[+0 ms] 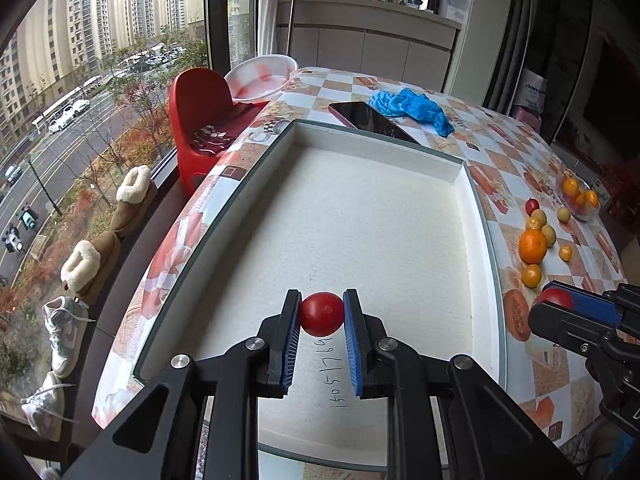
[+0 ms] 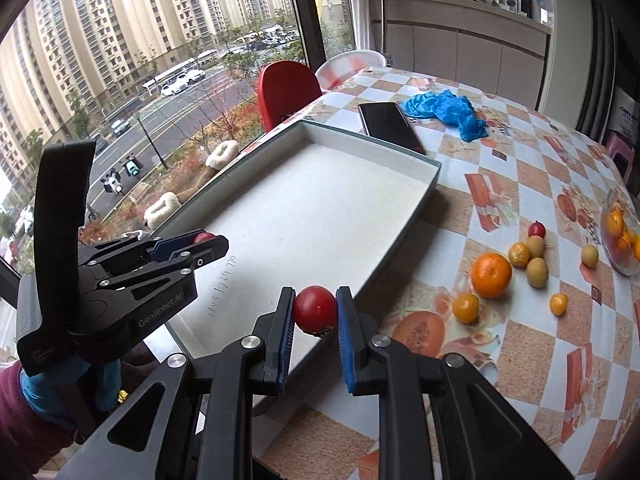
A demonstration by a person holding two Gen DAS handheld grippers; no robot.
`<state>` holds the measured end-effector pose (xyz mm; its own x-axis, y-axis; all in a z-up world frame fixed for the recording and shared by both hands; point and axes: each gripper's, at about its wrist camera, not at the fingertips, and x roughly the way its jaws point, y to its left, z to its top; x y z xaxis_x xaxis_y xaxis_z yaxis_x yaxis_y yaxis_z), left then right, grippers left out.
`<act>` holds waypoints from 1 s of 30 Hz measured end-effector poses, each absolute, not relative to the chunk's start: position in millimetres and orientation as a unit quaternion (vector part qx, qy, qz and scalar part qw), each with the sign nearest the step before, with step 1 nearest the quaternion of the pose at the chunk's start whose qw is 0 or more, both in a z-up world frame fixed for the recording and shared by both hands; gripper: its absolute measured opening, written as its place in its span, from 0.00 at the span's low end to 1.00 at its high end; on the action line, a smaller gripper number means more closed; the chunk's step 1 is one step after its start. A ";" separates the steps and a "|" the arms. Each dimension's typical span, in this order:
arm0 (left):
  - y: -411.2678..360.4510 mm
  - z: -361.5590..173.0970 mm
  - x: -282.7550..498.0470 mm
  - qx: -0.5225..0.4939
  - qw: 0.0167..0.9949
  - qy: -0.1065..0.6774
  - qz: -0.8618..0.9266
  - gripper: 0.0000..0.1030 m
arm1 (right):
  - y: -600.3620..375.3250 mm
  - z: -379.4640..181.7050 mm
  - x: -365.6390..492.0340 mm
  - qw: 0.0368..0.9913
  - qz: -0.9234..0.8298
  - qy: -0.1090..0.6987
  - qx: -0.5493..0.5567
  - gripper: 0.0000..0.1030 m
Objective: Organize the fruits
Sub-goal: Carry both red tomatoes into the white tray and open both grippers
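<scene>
So both tools are clamped on a red fruit each, and the left tool [image 1: 322, 312] already hangs over the white tray [image 1: 478, 216] while the right tool [image 2: 316, 308] is just over its near-right rim, loose fruit [image 2: 491, 275] off right on the tabletop [image 2: 520, 184].

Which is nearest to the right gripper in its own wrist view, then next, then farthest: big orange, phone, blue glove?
From the right gripper:
1. Big orange, on the cloth just to its right.
2. Phone, beyond the tray's far edge.
3. Blue glove, slightly past the phone, farther right.
</scene>
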<state>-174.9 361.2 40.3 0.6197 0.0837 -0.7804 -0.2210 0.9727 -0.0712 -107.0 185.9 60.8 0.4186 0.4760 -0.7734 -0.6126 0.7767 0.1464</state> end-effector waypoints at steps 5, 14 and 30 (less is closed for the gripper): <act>368.2 37.5 -174.0 -0.080 0.896 0.429 0.087 0.22 | 204.3 59.2 -102.3 0.833 0.331 0.434 -0.089 0.21; 372.6 31.3 -170.2 -0.076 0.892 0.437 0.091 0.22 | 214.7 48.0 -95.1 0.827 0.325 0.449 -0.094 0.23; 371.0 30.7 -175.3 -0.058 0.893 0.426 0.132 0.79 | 214.9 53.8 -98.5 0.835 0.314 0.433 -0.133 0.79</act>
